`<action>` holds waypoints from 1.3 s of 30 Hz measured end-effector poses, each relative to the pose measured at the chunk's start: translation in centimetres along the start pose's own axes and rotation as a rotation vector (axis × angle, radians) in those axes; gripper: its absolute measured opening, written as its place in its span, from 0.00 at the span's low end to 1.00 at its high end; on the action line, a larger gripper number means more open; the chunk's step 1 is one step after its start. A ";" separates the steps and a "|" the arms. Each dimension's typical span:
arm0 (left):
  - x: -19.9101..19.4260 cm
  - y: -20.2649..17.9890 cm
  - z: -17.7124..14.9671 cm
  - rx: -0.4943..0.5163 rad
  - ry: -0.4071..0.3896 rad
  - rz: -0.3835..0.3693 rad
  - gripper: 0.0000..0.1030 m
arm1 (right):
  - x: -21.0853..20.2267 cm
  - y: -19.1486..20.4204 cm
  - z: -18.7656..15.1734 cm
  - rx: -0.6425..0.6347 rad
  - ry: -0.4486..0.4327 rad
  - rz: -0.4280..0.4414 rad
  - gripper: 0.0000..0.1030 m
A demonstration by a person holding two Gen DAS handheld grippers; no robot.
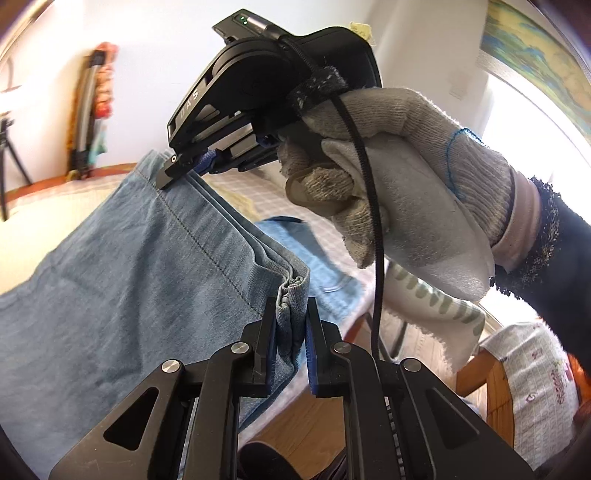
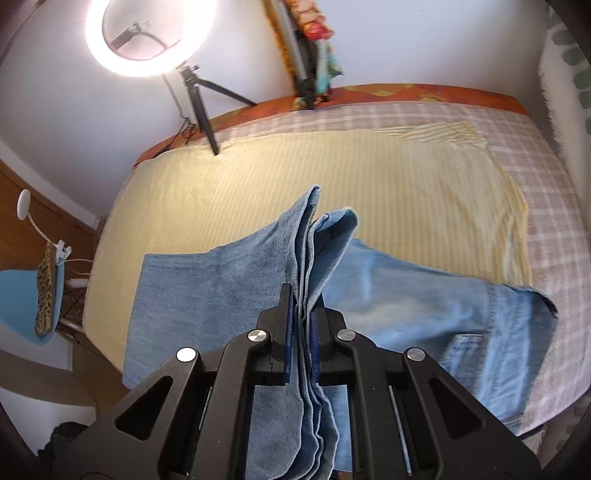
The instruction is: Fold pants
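Observation:
The light blue denim pants (image 1: 147, 266) hang lifted above the bed. My left gripper (image 1: 291, 317) is shut on a bunched corner of the hem. In the left wrist view my right gripper (image 1: 184, 170), held by a gloved hand (image 1: 406, 177), is shut on the other end of the same hem edge, up and to the left. In the right wrist view my right gripper (image 2: 303, 310) clamps several stacked denim layers (image 2: 306, 251). The rest of the pants (image 2: 443, 314), with the waist and a pocket, trails on the bed at the right.
A yellow striped sheet (image 2: 369, 177) covers a checked bedspread (image 2: 546, 184). A ring light (image 2: 147, 33) on a tripod stands at the far bed edge. A blue chair (image 2: 22, 299) is at the left. A wooden chair (image 1: 495, 387) stands beside the bed.

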State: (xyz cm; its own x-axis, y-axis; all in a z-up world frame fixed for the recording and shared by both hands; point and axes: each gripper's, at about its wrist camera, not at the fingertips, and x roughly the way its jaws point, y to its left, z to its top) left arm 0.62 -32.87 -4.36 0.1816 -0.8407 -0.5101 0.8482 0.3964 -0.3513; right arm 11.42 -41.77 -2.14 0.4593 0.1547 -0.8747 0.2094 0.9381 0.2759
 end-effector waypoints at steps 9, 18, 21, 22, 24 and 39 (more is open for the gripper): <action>5.1 -3.2 1.6 0.066 0.050 -0.092 0.11 | -2.7 -7.8 -1.8 0.113 -0.037 -0.062 0.08; 10.0 -5.4 2.0 0.090 0.099 -0.166 0.11 | -3.5 -14.2 -3.1 0.189 -0.046 -0.095 0.07; 11.1 -5.9 1.9 0.099 0.116 -0.183 0.11 | -3.2 -15.8 -3.5 0.209 -0.041 -0.104 0.07; 11.2 -6.0 1.7 0.103 0.120 -0.186 0.11 | -3.2 -16.3 -3.7 0.214 -0.041 -0.107 0.07; 12.0 -6.3 1.7 0.108 0.130 -0.193 0.11 | -3.2 -17.2 -4.0 0.227 -0.041 -0.108 0.07; 11.5 -6.0 2.3 0.121 0.205 -0.156 0.15 | 0.7 -20.2 -4.8 0.255 0.018 -0.171 0.07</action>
State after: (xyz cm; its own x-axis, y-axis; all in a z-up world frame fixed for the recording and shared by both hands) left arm -1.27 -45.77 -6.28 -0.0501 -0.7910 -0.6098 0.9134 0.2106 -0.3482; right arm 3.37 -59.13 -10.22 0.3840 0.0087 -0.9233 0.4935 0.8432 0.2132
